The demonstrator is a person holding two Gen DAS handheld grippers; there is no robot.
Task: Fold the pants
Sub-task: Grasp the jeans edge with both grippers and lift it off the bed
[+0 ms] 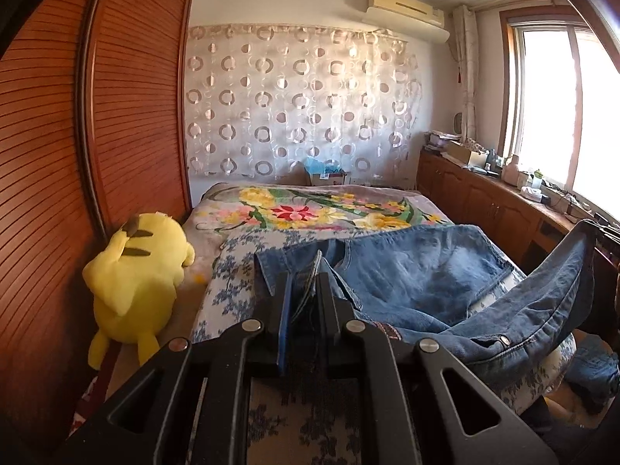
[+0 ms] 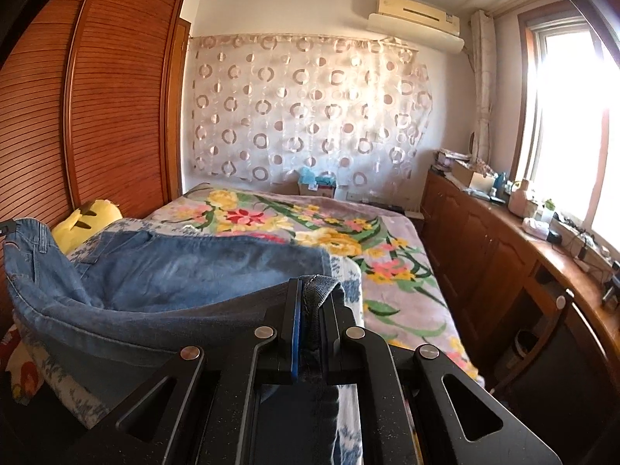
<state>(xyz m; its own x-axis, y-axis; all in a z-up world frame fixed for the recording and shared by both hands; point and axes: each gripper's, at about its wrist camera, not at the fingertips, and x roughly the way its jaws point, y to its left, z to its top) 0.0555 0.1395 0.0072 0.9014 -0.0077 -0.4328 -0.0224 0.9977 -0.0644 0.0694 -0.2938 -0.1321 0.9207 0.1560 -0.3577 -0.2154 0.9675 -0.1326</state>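
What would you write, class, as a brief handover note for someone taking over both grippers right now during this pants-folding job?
Left gripper: shut on the jeans, fingers pinching a denim edge.
Right gripper: shut on the jeans too, clamping a folded edge of denim.
Jeans: far part lies on the blue-flowered cover on the bed; the near part is raised and hangs slack between the two grippers. A yellow plush toy sits at the bed's left side.
Done: both grasps made, near part lifted.
Left: probably carry the lifted part over the flat part, lay it down, smooth, release.
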